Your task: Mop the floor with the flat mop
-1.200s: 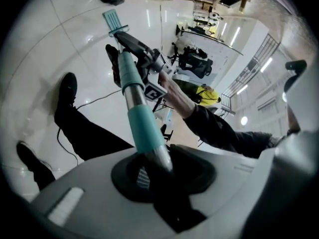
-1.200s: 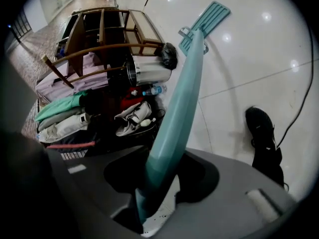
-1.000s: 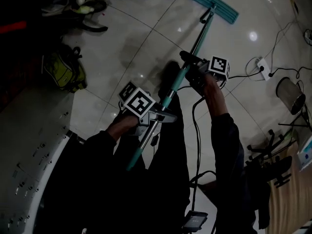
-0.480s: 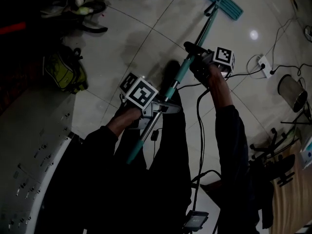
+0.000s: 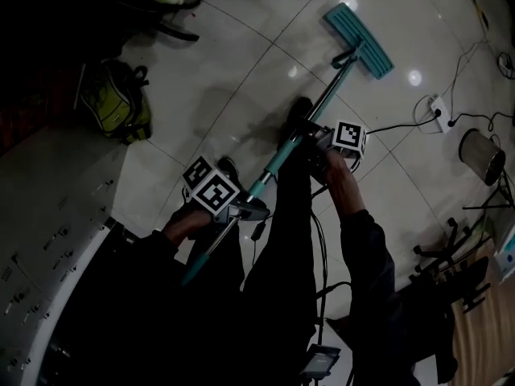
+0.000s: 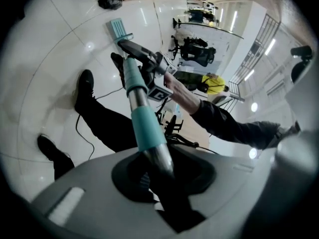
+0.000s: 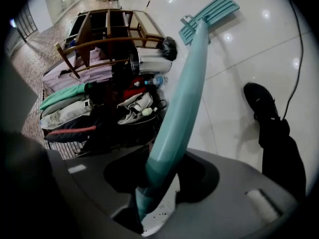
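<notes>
Left gripper (image 5: 248, 209) and right gripper (image 5: 312, 139) are each clamping the mop handle (image 5: 278, 161), so the stroke is calling for even pushing with the mop head (image 5: 360, 41) lying flat on the floor (image 5: 233, 79).

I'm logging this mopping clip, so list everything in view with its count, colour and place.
flat mop: one, teal head, on the floor at the head view's top right
handle: one, teal and silver, running from the mop head back to the person
floor: glossy white tiles
backpack: one, yellow-green and black, on the floor at left
power strip: one, white, on the floor at right
bin: one, metallic, far right
wooden frame: one, brown, behind the clothes pile
shoe: one, black, on the person's foot
left gripper: shut on the handle's near end
right gripper: shut on the handle, nearer the head
</notes>
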